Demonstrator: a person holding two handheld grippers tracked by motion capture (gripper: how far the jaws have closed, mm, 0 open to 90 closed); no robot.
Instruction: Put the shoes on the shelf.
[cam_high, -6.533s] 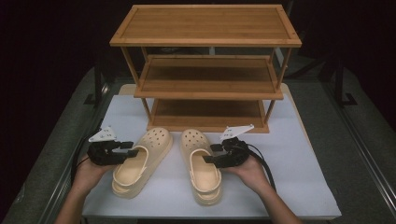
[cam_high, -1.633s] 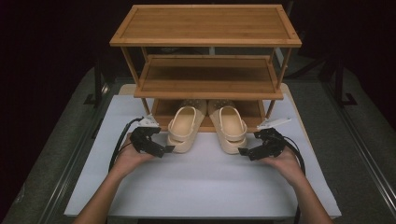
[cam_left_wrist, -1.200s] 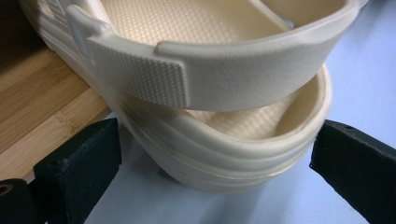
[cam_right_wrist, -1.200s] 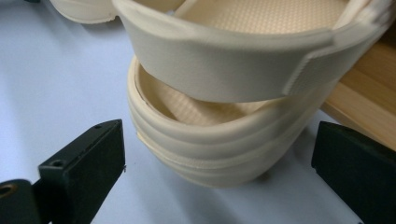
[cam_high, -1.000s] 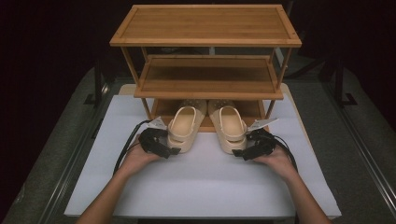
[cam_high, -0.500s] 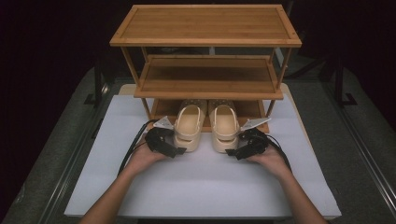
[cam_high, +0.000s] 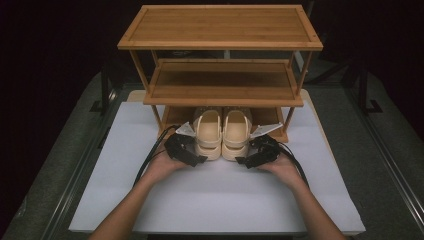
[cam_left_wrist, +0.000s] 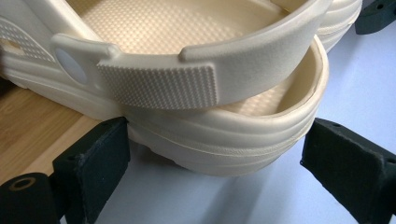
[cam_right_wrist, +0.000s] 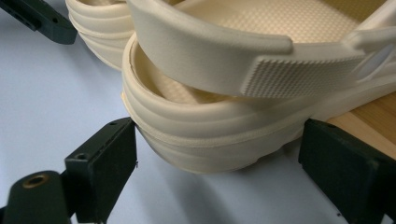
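Observation:
Two cream clogs stand side by side, toes under the bamboo rack's bottom shelf (cam_high: 172, 116), heels out on the white mat. My left gripper (cam_high: 201, 159) holds the left clog (cam_high: 208, 131) by its heel. In the left gripper view, both black pads (cam_left_wrist: 100, 158) press the heel (cam_left_wrist: 224, 140) from either side. My right gripper (cam_high: 241, 161) is shut on the heel of the right clog (cam_high: 236, 131). Its jaws have just been closing, and the heel (cam_right_wrist: 210, 135) sits between its pads (cam_right_wrist: 109, 154).
The three-tier bamboo rack (cam_high: 220, 27) stands at the back of the table, its two upper shelves bare. A white mat (cam_high: 220, 200) covers the table in front. Dark table edges and rails run along both sides. Cables trail from both grippers.
Both hands have drawn inward, bringing the two clogs from slightly splayed and apart to parallel and touching in the middle of the bottom shelf.

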